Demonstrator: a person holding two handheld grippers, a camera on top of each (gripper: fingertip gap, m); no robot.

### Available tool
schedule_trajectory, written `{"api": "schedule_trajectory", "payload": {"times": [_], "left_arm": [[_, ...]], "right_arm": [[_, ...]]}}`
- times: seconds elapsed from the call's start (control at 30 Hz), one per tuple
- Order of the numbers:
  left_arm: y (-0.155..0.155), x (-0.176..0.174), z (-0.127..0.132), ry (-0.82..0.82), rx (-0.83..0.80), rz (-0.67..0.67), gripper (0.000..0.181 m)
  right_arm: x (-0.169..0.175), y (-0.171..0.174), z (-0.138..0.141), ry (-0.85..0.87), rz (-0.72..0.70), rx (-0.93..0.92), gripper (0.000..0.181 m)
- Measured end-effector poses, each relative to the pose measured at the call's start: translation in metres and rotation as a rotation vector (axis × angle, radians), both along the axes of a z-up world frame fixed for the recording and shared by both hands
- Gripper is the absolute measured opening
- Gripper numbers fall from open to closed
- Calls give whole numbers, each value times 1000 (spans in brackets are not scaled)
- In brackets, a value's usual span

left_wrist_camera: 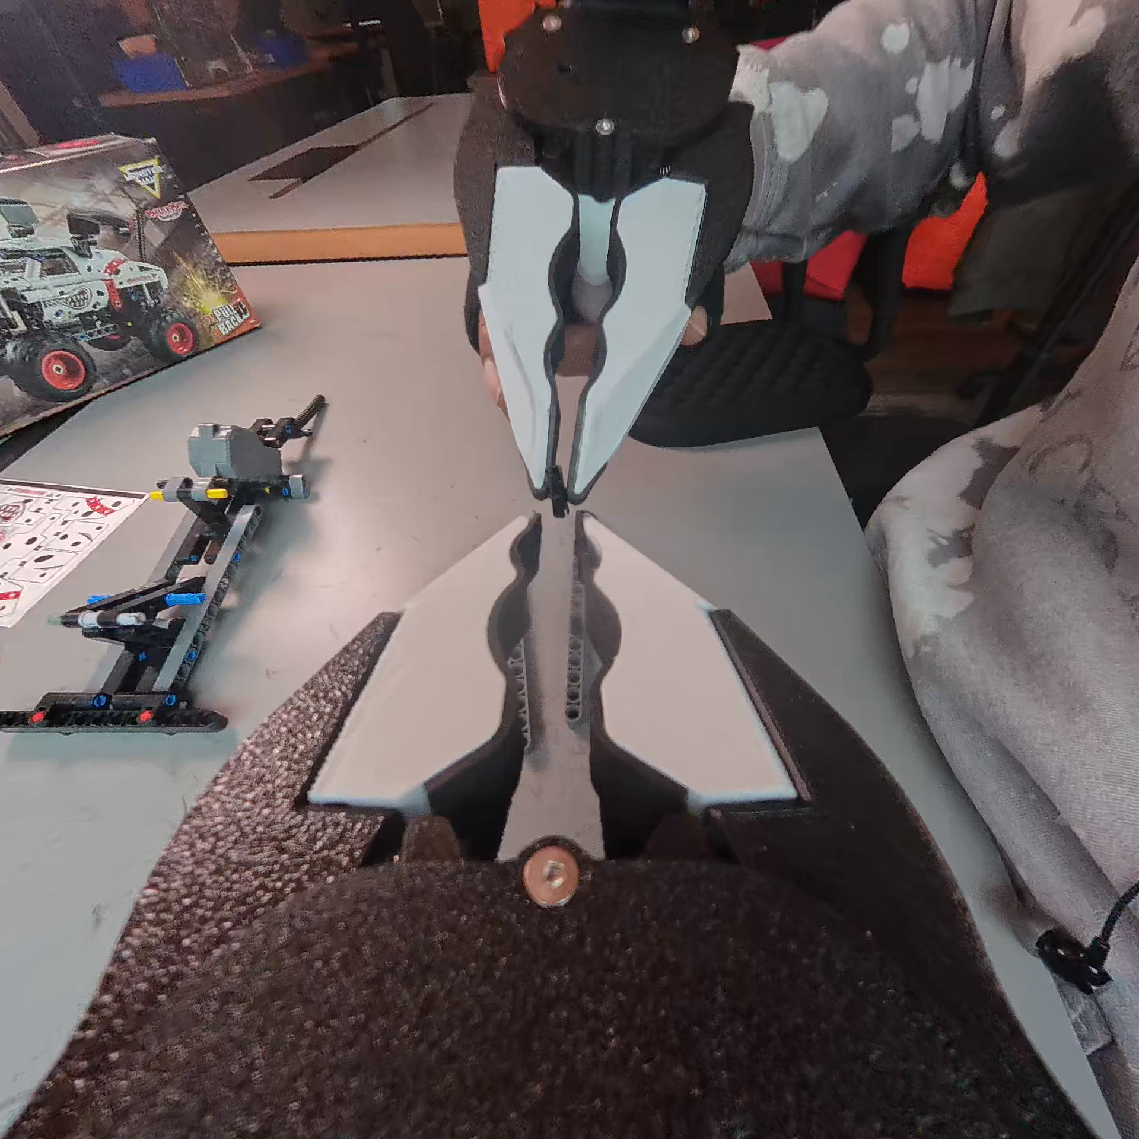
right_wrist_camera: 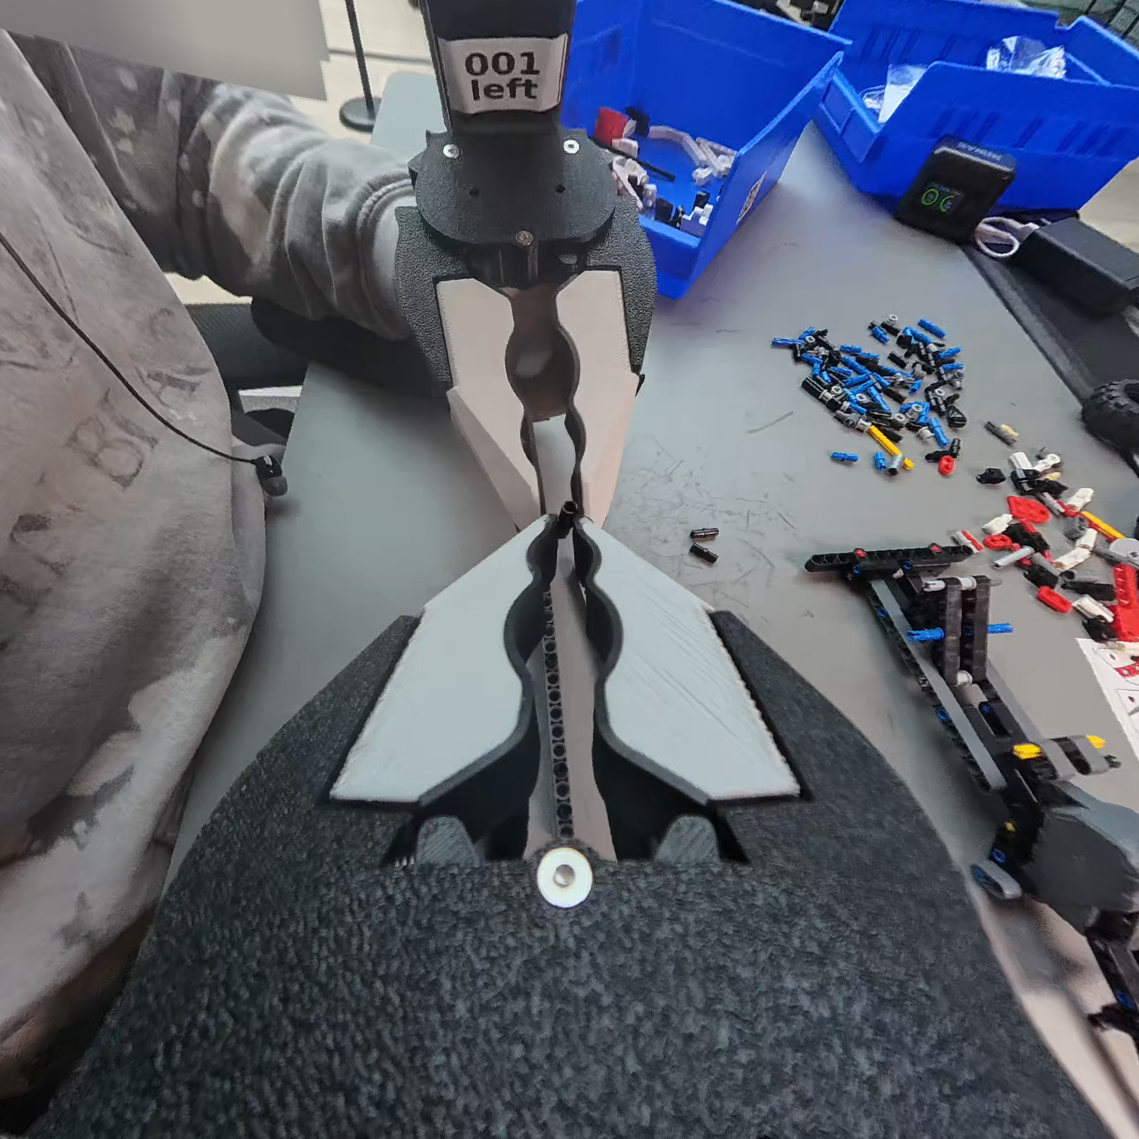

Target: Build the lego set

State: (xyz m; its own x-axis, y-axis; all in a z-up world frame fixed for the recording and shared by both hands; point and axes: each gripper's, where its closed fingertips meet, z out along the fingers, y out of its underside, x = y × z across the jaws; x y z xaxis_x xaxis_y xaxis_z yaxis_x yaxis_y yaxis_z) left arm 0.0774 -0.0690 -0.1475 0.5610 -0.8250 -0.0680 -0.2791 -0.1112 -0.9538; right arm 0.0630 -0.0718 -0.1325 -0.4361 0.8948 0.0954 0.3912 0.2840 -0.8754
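Observation:
My two grippers meet tip to tip above the grey table [left_wrist_camera: 394, 382]. My left gripper [left_wrist_camera: 558, 524] is shut on a long black holed beam [left_wrist_camera: 576, 647] that hangs down between its fingers. The beam also shows in the right wrist view [right_wrist_camera: 556, 709]. My right gripper [right_wrist_camera: 561, 524] is shut on a small black pin [right_wrist_camera: 567, 510] and holds it against the beam's top end. In the left wrist view the right gripper [left_wrist_camera: 558, 490] points down at me with the pin [left_wrist_camera: 559, 500] in its tips. The part-built chassis [left_wrist_camera: 185, 585] lies on the table.
The set's box [left_wrist_camera: 105, 265] and a sticker sheet [left_wrist_camera: 49, 542] lie at the left. Two blue bins [right_wrist_camera: 709, 123] stand at the back. A pile of blue and black pins [right_wrist_camera: 881, 382], red and white parts [right_wrist_camera: 1060, 542], two loose black pins [right_wrist_camera: 702, 542] and a tyre [right_wrist_camera: 1115, 407] lie nearby. My two grippers' fingertips are within a few centimetres of each other.

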Motion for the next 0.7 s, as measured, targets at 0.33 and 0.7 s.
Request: {"api": "schedule_trajectory", "payload": {"times": [0.33, 0.7], "left_arm": [[-5, 5, -1, -15, -32, -45, 5], [-16, 15, -22, 91, -88, -125, 5]], "right_arm": [[3, -6, -4, 5, 16, -151, 4], [15, -17, -24, -143, 208, 195, 7]]}}
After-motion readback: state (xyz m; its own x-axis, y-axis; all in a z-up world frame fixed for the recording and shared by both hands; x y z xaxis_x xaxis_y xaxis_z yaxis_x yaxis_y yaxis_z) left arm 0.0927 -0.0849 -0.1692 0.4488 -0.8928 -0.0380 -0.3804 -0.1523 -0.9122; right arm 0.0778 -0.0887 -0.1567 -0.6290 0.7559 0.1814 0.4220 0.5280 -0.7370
